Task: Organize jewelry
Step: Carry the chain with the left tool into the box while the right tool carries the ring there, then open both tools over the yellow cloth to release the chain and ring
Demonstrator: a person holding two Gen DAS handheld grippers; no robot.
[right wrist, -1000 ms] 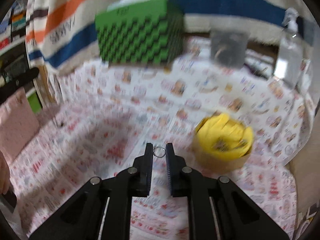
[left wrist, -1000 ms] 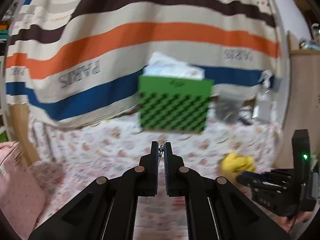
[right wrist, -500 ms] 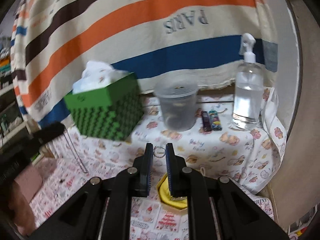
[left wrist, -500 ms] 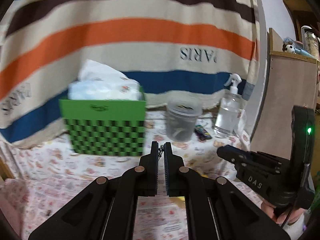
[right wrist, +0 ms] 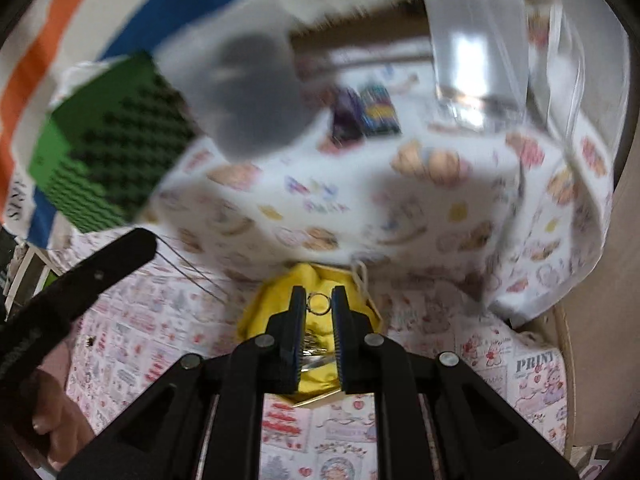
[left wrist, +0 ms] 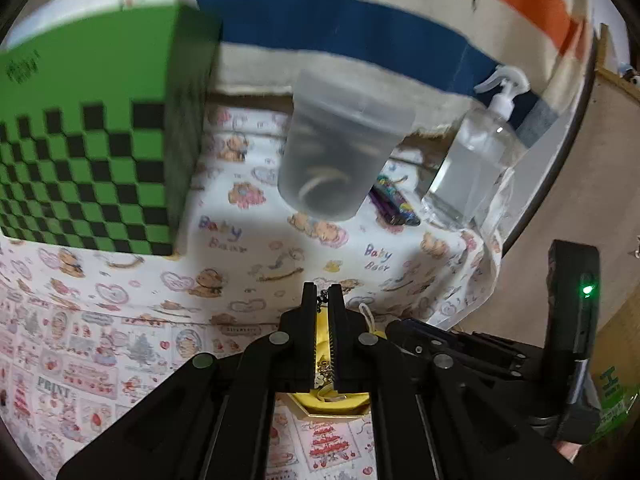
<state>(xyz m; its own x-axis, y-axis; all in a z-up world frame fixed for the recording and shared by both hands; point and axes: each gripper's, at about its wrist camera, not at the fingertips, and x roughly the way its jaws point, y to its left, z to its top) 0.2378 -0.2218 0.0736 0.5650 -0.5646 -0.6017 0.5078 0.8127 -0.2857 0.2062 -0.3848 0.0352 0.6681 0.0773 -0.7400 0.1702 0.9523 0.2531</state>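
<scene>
Jewelry is seen in two places. A dark chain end (left wrist: 321, 299) is pinched between the pressed-together jaws of the left gripper (left wrist: 322, 300), and a small metal ring (right wrist: 319, 304) is clamped between the narrowly set jaws of the right gripper (right wrist: 319, 305). A thin chain (right wrist: 192, 270) is stretched in the air between the two tools. Both grippers are held over a yellow-lined box (right wrist: 272, 300), in which a few small metal pieces (right wrist: 312, 346) are glimpsed between the fingers; what they are cannot be told.

Further back, on a raised ledge draped in printed cloth (left wrist: 280, 248), a translucent plastic cup (left wrist: 340, 152) is set, with a pale curved item inside that is too blurred to name. A green checkered tissue box (left wrist: 92, 140) with white tissue at its top is placed just left of the cup, and a clear spray bottle (left wrist: 476, 160) to the right. Two small dark packets (left wrist: 394, 204) are laid between cup and bottle.

The ledge's front edge falls just behind the yellow-lined box. A brown panel (left wrist: 580, 200) closes the right side. Open patterned surface is left to the left of the box.
</scene>
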